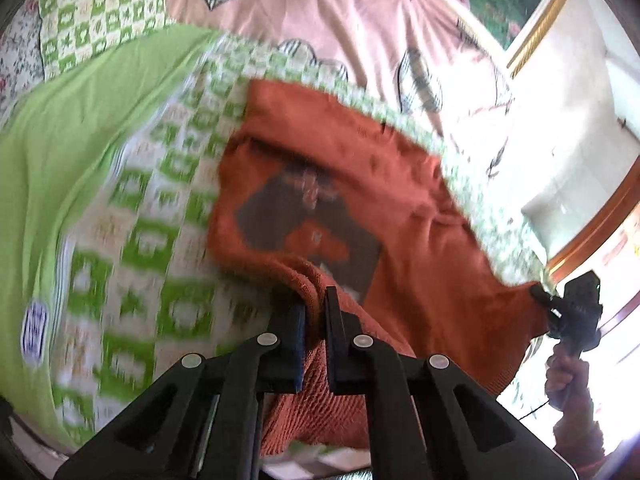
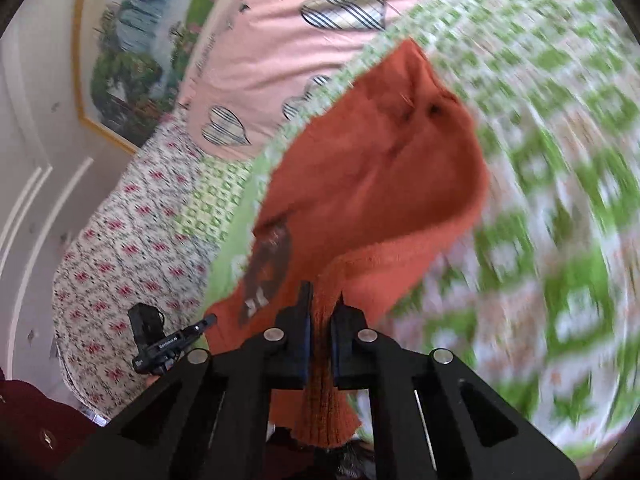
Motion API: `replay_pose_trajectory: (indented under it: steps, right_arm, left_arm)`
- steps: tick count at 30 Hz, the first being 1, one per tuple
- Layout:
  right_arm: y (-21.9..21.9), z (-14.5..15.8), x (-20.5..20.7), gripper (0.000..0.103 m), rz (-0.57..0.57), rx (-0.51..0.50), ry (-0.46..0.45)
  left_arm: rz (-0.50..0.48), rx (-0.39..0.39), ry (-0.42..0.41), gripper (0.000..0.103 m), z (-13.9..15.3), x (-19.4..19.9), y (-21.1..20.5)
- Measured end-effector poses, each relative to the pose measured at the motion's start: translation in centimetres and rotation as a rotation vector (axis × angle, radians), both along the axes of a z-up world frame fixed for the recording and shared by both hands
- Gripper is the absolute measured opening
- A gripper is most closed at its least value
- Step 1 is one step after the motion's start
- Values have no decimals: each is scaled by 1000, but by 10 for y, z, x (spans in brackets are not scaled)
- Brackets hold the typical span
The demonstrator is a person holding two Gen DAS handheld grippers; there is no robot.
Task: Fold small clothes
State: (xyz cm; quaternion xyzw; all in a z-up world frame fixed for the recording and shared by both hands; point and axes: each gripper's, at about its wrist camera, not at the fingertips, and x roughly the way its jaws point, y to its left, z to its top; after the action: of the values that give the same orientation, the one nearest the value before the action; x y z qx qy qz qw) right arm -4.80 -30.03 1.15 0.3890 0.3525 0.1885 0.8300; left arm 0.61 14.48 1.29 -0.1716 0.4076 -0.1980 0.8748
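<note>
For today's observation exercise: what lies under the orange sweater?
Under the orange sweater lies the green-and-white patterned bedspread, showing around its edges. The part beneath it is covered, so anything lying there cannot be seen.

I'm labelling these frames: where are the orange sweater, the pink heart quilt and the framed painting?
orange sweater (image 1: 400, 168), left wrist view, plain knit right of the dark print.
pink heart quilt (image 2: 272, 52), right wrist view, plain pink area.
framed painting (image 2: 132, 56), right wrist view, painted scenery.
</note>
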Motion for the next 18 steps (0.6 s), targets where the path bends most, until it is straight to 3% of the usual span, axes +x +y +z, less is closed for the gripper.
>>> replay_pose_trajectory:
  steps: [4,11,18]
  right_arm:
    - [-13,11,32,8,-29,1,-51]
    - [-48,22,106,8,-102,-31,-80]
    - [-71,12,194,8,-133,-63,-53]
  left_arm:
    - [30,-33,-46,5,15,36,-4]
    - [54,9,-127,5,38,119,-25]
    - [134,0,-111,5,36,213,-26]
